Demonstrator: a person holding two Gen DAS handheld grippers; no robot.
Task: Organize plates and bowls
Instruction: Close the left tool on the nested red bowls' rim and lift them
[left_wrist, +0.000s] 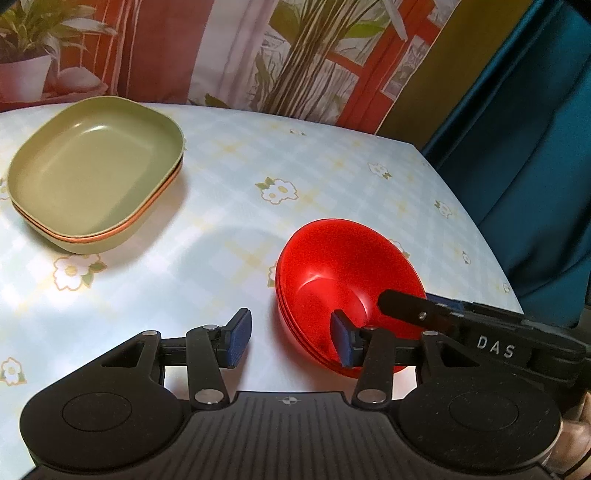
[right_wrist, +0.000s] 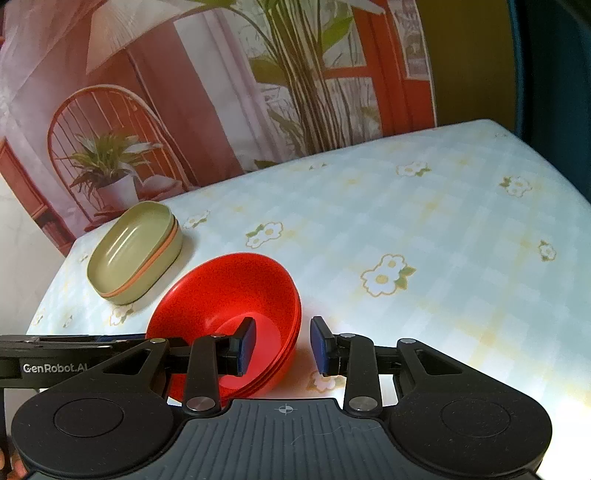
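Left gripper and right gripper, fingers spread, straddle rim of stacked red plastic bowls; green plate stack apart.

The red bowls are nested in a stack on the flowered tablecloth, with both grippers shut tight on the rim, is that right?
Not quite. The red bowls are nested on the flowered tablecloth, but both grippers are open. In the right wrist view the right gripper straddles the rim with its jaws apart; the left wrist view shows the left gripper doing the same.
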